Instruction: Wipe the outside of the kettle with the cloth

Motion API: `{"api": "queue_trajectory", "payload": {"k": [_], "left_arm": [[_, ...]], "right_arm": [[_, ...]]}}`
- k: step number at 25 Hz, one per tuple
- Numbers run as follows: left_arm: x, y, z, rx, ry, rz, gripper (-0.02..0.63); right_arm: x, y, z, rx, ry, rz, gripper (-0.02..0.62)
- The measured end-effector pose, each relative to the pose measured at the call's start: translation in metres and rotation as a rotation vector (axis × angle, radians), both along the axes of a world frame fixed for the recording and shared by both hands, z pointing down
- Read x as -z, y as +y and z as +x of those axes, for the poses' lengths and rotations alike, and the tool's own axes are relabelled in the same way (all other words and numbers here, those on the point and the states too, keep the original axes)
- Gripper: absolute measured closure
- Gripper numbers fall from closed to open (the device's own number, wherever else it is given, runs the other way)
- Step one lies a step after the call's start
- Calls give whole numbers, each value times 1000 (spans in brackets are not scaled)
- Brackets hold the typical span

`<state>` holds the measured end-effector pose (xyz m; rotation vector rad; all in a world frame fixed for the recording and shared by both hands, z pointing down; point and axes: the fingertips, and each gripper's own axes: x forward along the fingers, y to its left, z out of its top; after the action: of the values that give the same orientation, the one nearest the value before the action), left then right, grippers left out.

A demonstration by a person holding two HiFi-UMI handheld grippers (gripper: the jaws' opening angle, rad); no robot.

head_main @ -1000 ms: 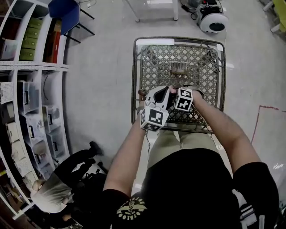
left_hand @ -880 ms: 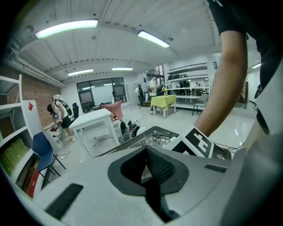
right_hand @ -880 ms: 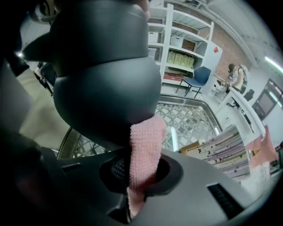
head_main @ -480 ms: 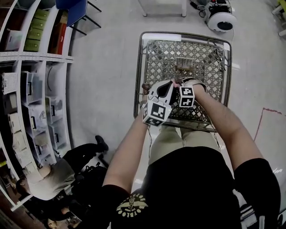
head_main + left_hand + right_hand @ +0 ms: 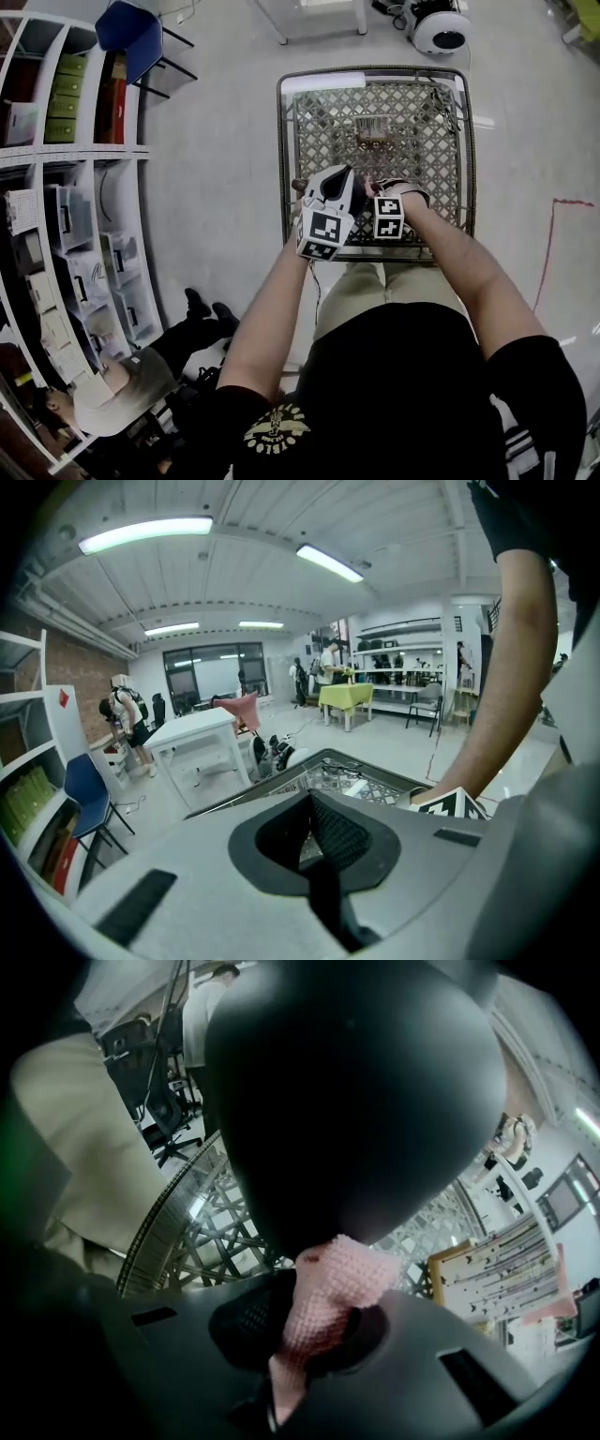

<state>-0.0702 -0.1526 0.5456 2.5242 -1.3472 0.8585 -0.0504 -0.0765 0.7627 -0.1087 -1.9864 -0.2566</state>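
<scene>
A pink knitted cloth (image 5: 328, 1297) is clamped in my right gripper (image 5: 317, 1326), which is shut on it. The cloth's free end presses against the black rounded kettle (image 5: 347, 1101), which fills most of the right gripper view. In the head view both grippers meet over the near part of a metal mesh table (image 5: 375, 77), and they hide most of the kettle. The right gripper (image 5: 377, 190) points steeply down. Beside it, my left gripper (image 5: 343, 180) is held still. Its jaws (image 5: 314, 850) stand together with nothing seen between them.
A small pale object (image 5: 374, 128) lies further back on the mesh. White shelving (image 5: 66, 216) lines the left side, with a blue chair (image 5: 131, 28) behind it. A person (image 5: 122, 394) crouches at the lower left. A white round machine (image 5: 441, 28) stands beyond the table.
My right gripper has slid a little toward the table's near edge and lower, rolling slightly, with the cloth still in it. The left gripper has stayed where it was.
</scene>
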Motion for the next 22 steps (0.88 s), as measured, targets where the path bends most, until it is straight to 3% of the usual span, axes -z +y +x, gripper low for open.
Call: {"api": "queue_trajectory", "payload": {"k": [9,16,22], "left_arm": [[-3,0,0,-21,22,-33,609],[11,-9,10,-55,25,-27,609],[1,-5,7,-89,14,-29,609]], "right_arm": [[7,44,-10,-146,-28,-54,568],[33,51,-20,-371,-80,-135,569],[32,67,-47,-451,-139,-170,569]]}}
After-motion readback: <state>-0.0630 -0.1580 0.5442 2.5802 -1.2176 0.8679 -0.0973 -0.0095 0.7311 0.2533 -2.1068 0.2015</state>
